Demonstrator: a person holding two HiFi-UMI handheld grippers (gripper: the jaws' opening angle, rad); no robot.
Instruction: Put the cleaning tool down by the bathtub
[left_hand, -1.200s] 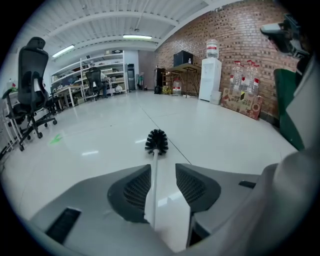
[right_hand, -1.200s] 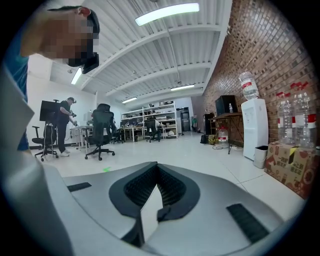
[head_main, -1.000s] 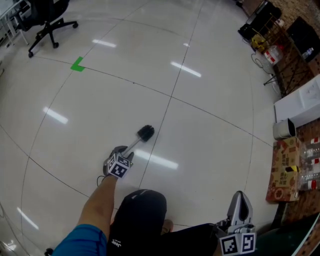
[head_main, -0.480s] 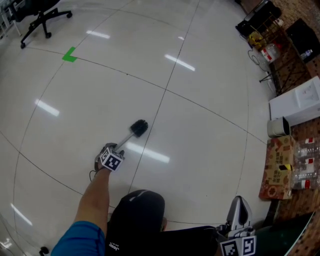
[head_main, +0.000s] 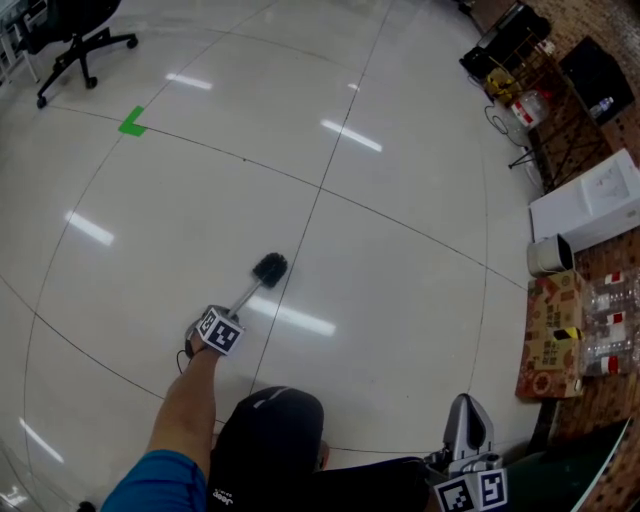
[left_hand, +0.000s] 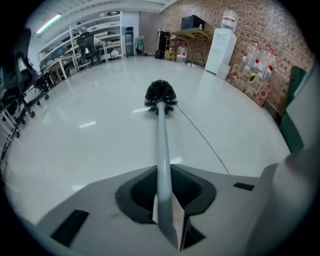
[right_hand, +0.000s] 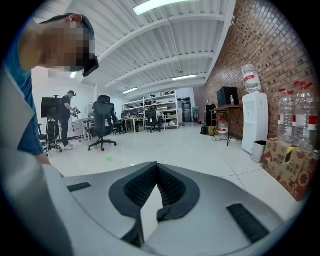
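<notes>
Bristles point straight away from me: the toilet brush (head_main: 256, 282) has its long axis running out from my left fingers (head_main: 233, 316). Its handle end sits between them and its black head is at the far end, out over the glossy floor (head_main: 400, 260). In the left gripper view the grey handle of the toilet brush (left_hand: 161, 130) lies right in the slot of the left fingers (left_hand: 163, 172). They are closing on it, with the pads already against its sides. I can't tell whether the head hangs just above the floor or rests on it.

My right fingers (head_main: 466, 408) are well apart from the left fingers, off to their right and closer in to my body. In their own view the right fingers (right_hand: 156, 170) are drawn together with nothing between them.

The count is one toilet brush, two sets of fingers and no bathtub in any view. One office chair (head_main: 72, 40) stands far beyond the left fingers.

As I judge it, the set-down belongs to the left side alone. The coming move turns on finding the tub first. Then I would lower the head end, since the toilet brush sticks out forward from the left fingers and the head would meet the floor before the handle does.
</notes>
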